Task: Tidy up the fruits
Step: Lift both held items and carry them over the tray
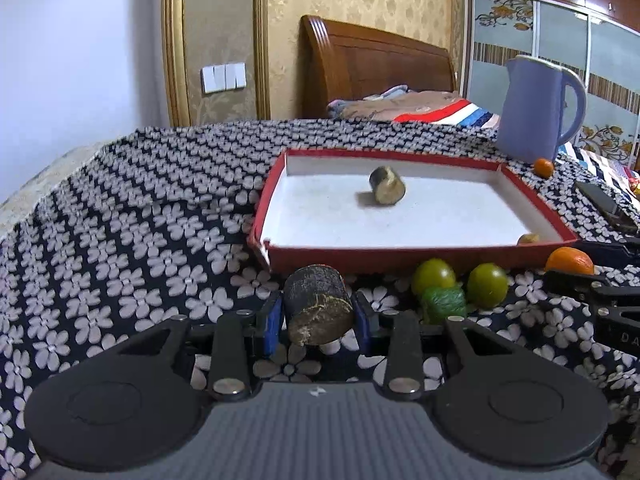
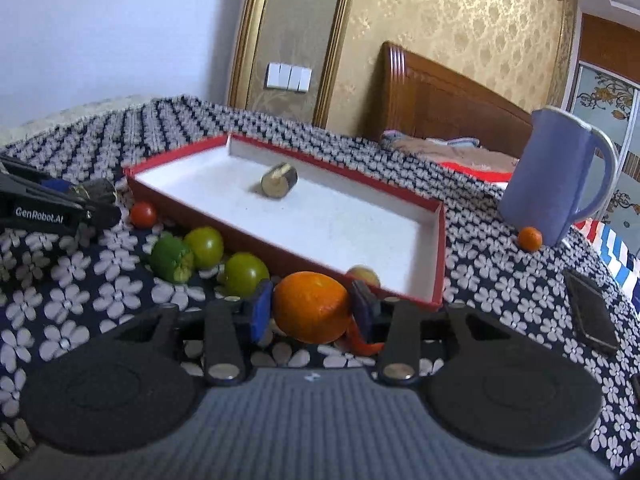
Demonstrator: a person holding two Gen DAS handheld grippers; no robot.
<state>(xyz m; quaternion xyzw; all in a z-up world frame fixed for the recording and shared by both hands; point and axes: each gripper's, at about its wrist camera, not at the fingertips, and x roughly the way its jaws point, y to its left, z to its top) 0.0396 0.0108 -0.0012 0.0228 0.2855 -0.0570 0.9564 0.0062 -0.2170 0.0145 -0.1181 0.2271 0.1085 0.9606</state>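
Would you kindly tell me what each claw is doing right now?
Left claw: closed on the dark cylinder piece.
Right claw: closed on the orange.

Both fisheye views are evenly, rather dimly lit in a cool bluish cast, with soft faint shadows under the fruit in the tray, strong barrel bending and dark corners at the edges, and slight softness on the far wall.

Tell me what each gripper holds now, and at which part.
The left gripper holds a dark cut cylinder piece by its curved sides. The right gripper holds an orange across its middle, one finger on each side.
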